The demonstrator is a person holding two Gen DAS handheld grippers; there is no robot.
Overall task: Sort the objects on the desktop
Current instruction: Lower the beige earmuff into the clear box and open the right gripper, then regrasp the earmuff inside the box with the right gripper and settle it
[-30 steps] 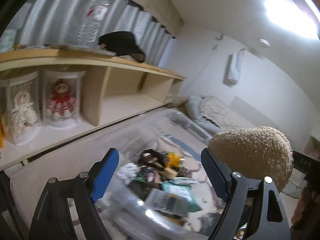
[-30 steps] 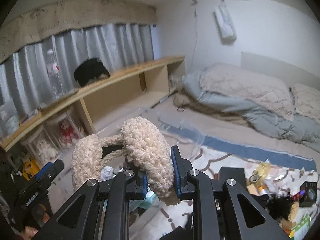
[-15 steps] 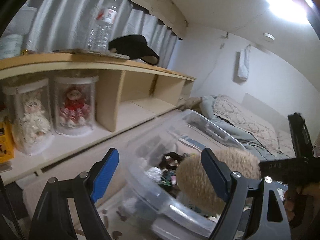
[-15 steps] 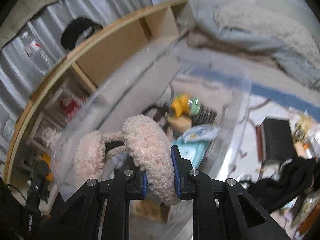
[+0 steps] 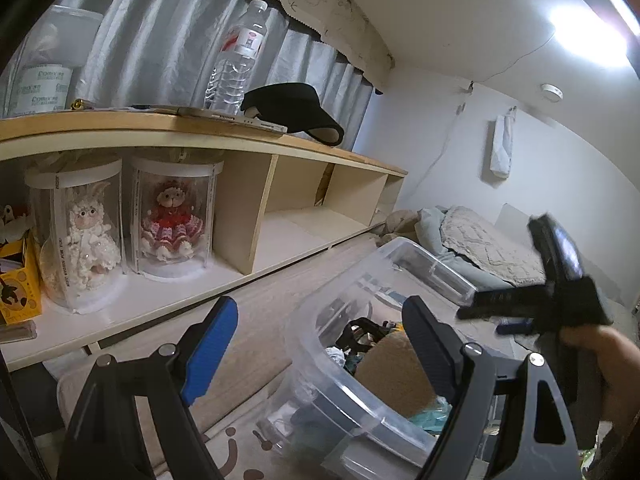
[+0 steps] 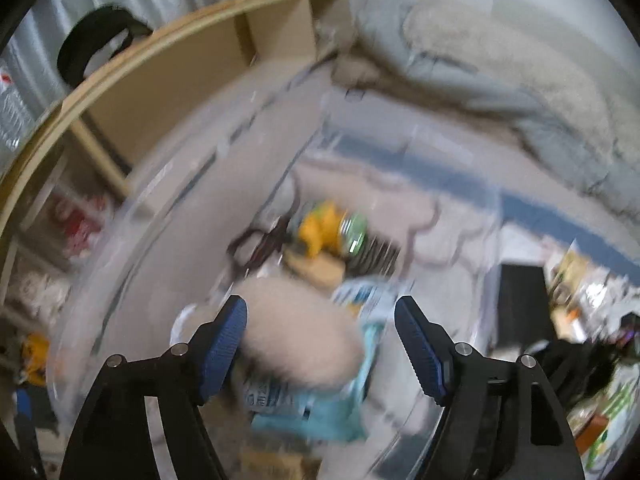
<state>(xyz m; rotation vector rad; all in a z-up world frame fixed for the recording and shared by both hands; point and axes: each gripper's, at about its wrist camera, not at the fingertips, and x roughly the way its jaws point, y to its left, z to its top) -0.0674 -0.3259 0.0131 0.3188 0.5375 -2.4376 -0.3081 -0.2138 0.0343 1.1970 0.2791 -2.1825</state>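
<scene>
Fleecy cream earmuffs (image 6: 298, 332) lie in the clear plastic bin (image 5: 320, 340), blurred in the right wrist view, between the spread fingers of the right gripper (image 6: 320, 344) but free of both pads; the left pad stands just beside the fleece. The jaws of that gripper are opening, and it tilts steeply down over the bin. In the left wrist view the same gripper shows as a dark shape above the bin's far side, gripped by a person's hand (image 5: 608, 364). The left gripper (image 5: 316, 344) points only slightly downward, its jaws wide apart with nothing between them, aimed at the bin's near rim.

One bin is in view. Inside it, besides the earmuffs, are dark-handled scissors (image 6: 256, 246), a yellow item (image 6: 316, 232), a teal packet (image 6: 316, 412) under the fleece, and further small clutter too blurred to name.

Behind the bin runs a long wooden shelf (image 5: 192, 128). On top stand one water bottle (image 5: 236, 60) and one black visor (image 5: 296, 110). Below are two clear cylinders, one with a white doll (image 5: 90, 236) and one with a red-dressed doll (image 5: 174, 224). Bedding (image 5: 472, 240) lies beyond.
</scene>
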